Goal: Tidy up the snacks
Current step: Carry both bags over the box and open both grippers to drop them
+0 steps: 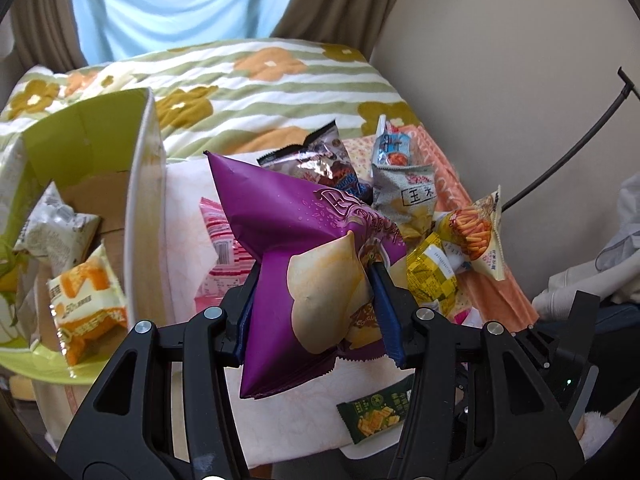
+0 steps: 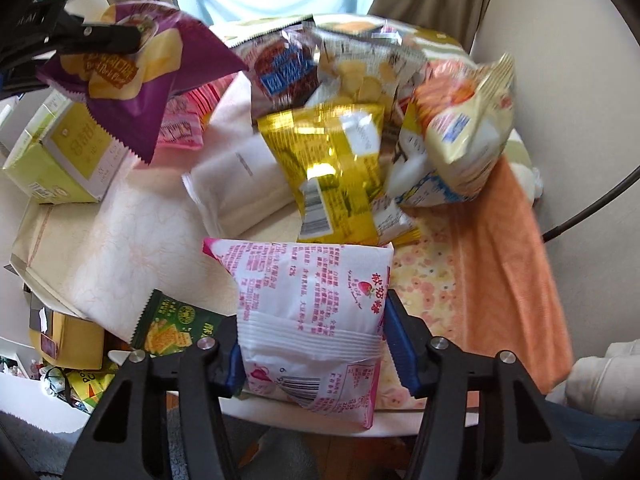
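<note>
My left gripper [image 1: 316,300] is shut on a purple chip bag [image 1: 296,240] and holds it above the table, just right of an open green box [image 1: 140,184]. The same bag [image 2: 132,68] shows at the upper left of the right wrist view, clamped by the left gripper [image 2: 120,36]. My right gripper [image 2: 312,344] is shut on a white and pink strawberry snack packet [image 2: 312,312] near the table's front edge. A pile of snack bags lies behind: a yellow foil bag [image 2: 336,168], a cream bag with orange sticks [image 1: 472,236], a grey corn chip bag [image 1: 408,200].
The green box holds a white packet [image 1: 56,232] and an orange and white packet [image 1: 88,300]. A dark green cracker packet [image 1: 376,416] lies at the table's front edge. A white packet [image 2: 240,184] and a pink packet [image 2: 184,120] lie mid-table. An orange cloth [image 2: 500,264] hangs at right.
</note>
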### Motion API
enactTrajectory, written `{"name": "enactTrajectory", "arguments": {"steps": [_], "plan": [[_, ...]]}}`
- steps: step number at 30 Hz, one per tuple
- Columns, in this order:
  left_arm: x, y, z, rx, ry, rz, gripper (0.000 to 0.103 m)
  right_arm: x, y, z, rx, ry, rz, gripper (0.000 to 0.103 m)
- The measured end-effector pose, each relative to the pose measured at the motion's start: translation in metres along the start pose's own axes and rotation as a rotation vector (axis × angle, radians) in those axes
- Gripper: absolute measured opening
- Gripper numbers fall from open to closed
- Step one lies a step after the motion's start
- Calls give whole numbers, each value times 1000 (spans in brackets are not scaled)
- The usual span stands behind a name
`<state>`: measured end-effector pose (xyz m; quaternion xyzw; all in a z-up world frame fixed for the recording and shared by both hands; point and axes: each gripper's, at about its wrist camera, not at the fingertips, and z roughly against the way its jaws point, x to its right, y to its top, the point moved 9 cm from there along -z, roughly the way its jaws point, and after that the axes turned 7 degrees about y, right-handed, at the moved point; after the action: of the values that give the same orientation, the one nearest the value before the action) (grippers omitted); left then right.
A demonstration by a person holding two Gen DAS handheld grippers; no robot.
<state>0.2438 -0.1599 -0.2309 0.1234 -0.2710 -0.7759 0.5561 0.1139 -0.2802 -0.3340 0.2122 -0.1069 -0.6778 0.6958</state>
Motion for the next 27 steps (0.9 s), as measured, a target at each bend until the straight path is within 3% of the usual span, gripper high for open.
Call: {"name": "enactTrajectory", "arguments": {"steps": [7, 14, 19, 27], "plan": [[-21, 5, 60, 87, 39, 44, 47, -19, 17, 46, 67, 30, 46, 54], [-72, 23, 111, 194, 116, 93, 47, -51, 62, 78, 152, 54, 130, 54], [-123, 34, 121, 221, 150, 138, 47, -90, 105, 88, 203, 85, 175, 54], [-230, 58, 104, 178, 186, 173, 47, -177, 189, 67, 253, 138, 217, 54]]}}
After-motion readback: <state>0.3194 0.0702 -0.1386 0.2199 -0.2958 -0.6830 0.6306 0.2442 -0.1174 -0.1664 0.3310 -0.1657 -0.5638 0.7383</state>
